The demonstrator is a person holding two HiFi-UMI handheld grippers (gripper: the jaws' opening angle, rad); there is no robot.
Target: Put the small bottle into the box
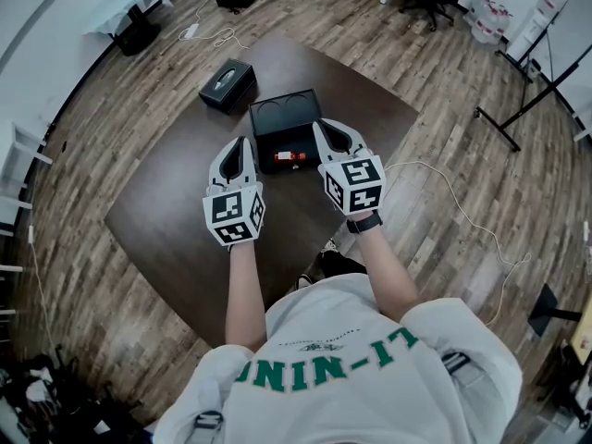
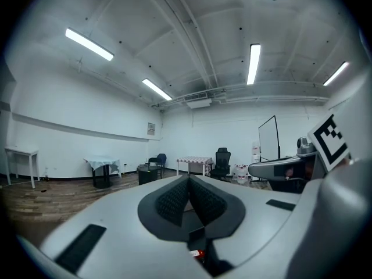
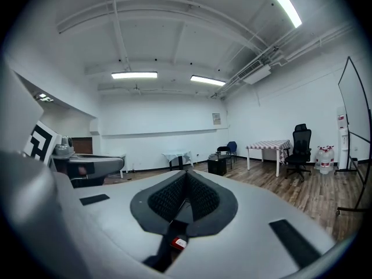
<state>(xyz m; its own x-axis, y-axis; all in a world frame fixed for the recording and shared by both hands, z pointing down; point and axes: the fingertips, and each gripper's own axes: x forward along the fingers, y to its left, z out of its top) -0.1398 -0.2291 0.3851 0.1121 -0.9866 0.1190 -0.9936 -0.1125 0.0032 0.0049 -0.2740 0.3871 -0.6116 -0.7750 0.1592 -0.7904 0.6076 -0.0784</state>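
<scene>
A small bottle (image 1: pixel 289 158) with a red and white label lies on its side by the near side of the open black box (image 1: pixel 256 111) on the dark table (image 1: pixel 176 220). My left gripper (image 1: pixel 242 144) hovers just left of the bottle, and its jaws are shut with nothing between them. My right gripper (image 1: pixel 324 126) hovers just right of the bottle, also shut and empty. In the left gripper view the pads (image 2: pixel 174 199) meet and a bit of the bottle (image 2: pixel 196 253) shows below them. The right gripper view shows the same bottle (image 3: pixel 179 242) under the closed pads (image 3: pixel 200 196).
A second black box (image 1: pixel 228 84) with a grey oval on top stands at the table's far left. A white cable (image 1: pixel 462 213) trails over the wood floor on the right. Chairs, small tables and a whiteboard stand farther out in the room.
</scene>
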